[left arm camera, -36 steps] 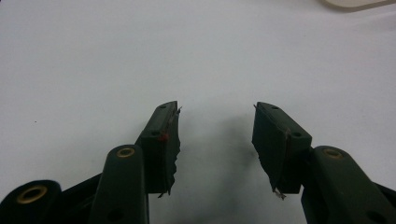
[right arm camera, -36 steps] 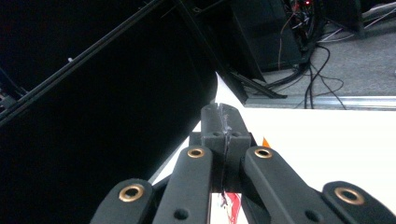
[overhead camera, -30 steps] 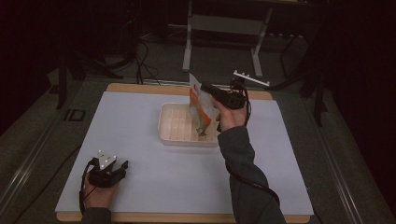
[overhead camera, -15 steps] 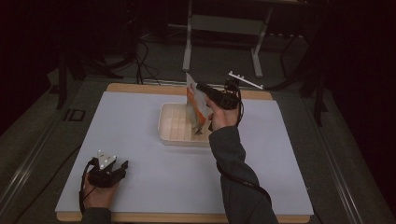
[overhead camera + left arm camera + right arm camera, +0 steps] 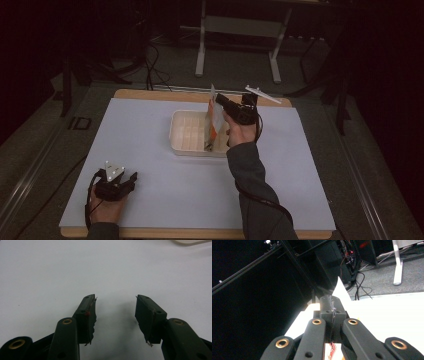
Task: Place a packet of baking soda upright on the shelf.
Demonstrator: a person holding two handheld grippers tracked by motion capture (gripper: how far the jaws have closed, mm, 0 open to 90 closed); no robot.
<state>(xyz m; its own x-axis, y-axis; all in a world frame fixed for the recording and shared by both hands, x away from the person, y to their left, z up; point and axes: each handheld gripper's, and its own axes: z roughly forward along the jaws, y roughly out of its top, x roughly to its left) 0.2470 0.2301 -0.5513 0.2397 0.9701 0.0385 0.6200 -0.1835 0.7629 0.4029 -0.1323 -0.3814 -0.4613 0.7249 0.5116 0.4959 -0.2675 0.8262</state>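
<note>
A flat white packet with orange print [image 5: 214, 125] hangs upright, its lower end down inside the cream compartment tray [image 5: 186, 131] at the table's middle. My right gripper [image 5: 218, 98] is shut on the packet's top edge, held by a hand above the tray's right end. In the right gripper view the jaws [image 5: 333, 301] are pressed together, with the packet's white corner [image 5: 340, 288] sticking out beyond them. My left gripper [image 5: 131, 178] rests at the table's near left, held by a hand. It is open [image 5: 115, 298] and has nothing between its pads.
The tray stands on a white mat [image 5: 150, 150] that covers a wooden table. Beyond the far edge are a dark floor, cables [image 5: 150, 60] and a white metal stand [image 5: 240, 30]. Bare mat lies between the left gripper and the tray.
The right hand has shifted slightly over the tray's right end, the packet still in its jaws. The left hand has stayed put.
</note>
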